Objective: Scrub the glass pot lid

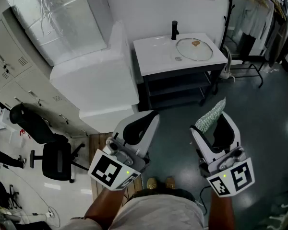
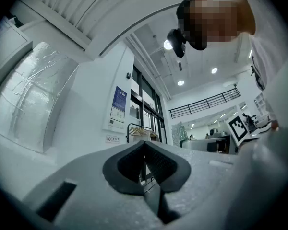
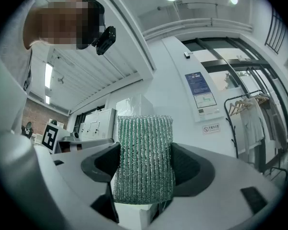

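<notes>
Glass pot lid (image 1: 194,49) lay flat on the counter (image 1: 151,56), well away from which the right gripper (image 1: 216,126) pinched a green scrubbing pad (image 1: 210,116) and the left gripper (image 1: 145,123) sat pressed together, empty; unbraced, the smooth lid would likely skid across the counter under scrubbing.

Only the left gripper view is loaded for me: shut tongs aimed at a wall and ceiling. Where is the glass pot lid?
Observer: In the head view, the glass pot lid lies flat on the white counter, near a black faucet, well ahead of the person.
Reviewer: Anything held to scrub with?
Observer: The right tongs are shut on a green scrubbing pad.
Reviewer: Is the lid dirty?
Observer: A brownish spot shows on the glass.
</notes>
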{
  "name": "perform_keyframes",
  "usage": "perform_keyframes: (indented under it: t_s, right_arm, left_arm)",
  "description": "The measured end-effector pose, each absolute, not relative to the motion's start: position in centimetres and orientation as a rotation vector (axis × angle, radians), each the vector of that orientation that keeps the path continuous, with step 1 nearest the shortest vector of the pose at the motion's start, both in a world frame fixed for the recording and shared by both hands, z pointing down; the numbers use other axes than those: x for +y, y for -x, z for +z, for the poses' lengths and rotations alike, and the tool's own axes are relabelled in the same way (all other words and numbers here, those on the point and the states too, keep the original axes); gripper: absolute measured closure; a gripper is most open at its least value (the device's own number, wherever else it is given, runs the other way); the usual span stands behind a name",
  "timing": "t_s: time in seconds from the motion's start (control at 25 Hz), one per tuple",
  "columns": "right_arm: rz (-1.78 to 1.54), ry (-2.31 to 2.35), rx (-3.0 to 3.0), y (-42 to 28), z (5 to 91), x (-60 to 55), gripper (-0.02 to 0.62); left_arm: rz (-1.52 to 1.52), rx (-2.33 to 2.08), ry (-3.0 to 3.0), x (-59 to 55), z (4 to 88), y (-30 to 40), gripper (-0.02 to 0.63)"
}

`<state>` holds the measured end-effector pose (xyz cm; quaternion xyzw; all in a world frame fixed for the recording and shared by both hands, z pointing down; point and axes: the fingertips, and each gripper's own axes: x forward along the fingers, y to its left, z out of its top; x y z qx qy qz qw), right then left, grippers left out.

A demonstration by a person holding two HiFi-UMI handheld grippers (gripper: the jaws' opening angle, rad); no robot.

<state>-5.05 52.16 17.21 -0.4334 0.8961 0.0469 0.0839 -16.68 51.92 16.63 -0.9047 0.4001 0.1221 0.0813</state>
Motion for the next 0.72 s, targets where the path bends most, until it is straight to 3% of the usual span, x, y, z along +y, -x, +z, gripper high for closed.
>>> perform_keyframes:
  t_s: [0.72]
  right_arm:
    - [0.089, 1.335, 2.634, 6.5, 17.8, 50.2, 0.262]
  left_arm:
    - [0.387, 1.197, 2.716, 49.7, 17.5, 19.9, 0.591]
